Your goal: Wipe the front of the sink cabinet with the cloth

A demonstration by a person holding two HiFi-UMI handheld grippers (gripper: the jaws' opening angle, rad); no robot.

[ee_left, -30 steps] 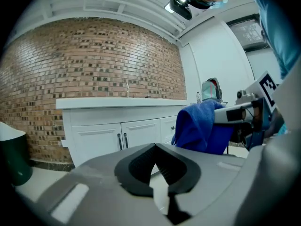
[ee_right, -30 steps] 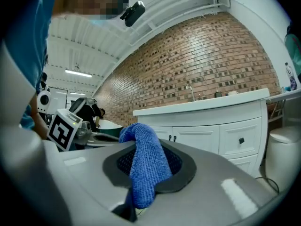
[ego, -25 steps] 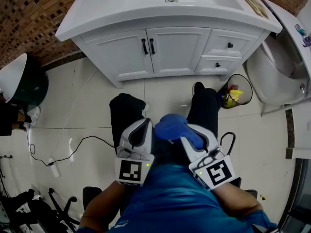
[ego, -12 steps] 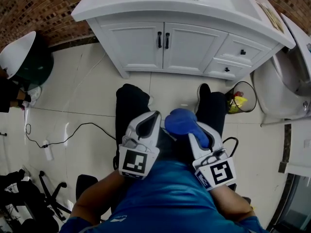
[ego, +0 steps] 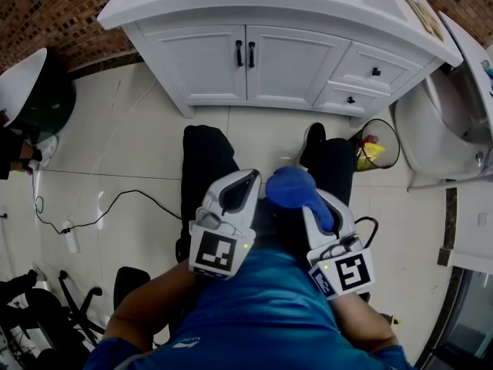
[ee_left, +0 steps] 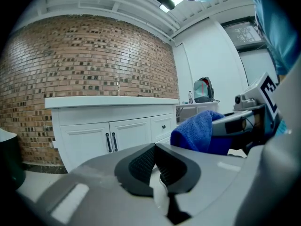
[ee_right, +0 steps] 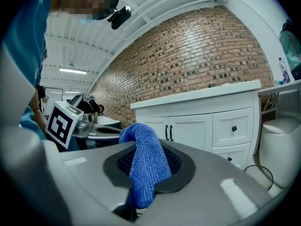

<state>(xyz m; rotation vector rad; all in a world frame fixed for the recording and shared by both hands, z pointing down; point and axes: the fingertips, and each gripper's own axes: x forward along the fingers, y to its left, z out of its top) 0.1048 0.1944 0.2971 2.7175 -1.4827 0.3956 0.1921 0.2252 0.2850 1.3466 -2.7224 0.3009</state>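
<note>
grippers sit nearest, two of them, one in each of our hands over our blue shirt [ego: 254, 314], each with one square-marked cube at its back. the left gripper [ego: 237, 191] has its jaws drawn together at the tips with nothing between them, and its two black ribbed pads [ee_left: 141, 164] meet in a point. the right gripper [ego: 317, 210] is clamped on the one blue cloth [ego: 290, 186]. in the right gripper view the cloth [ee_right: 146, 166] runs up between the two pads and folds over at the far end. in the head view it bunches into a rounded wad just beyond the jaw tips, close beside the left gripper's tip. below the grippers we see our two dark trouser legs [ego: 204, 168] on the pale tiled floor [ego: 131, 141], with one thin black cable [ego: 115, 205] looping off to the left. farther out stands the white sink cabinet [ego: 285, 79], well apart from the cloth. its front has two doors with two black bar handles [ego: 239, 53] side by side at the middle, and two drawers to the right, each with one black knob [ego: 377, 72]. one wire waste basket [ego: 371, 146] stands just beside the cabinet's right corner, and one white toilet [ego: 435, 126] beyond it. brick wall [ego: 54, 14] backs the cabinet on the left.
</note>
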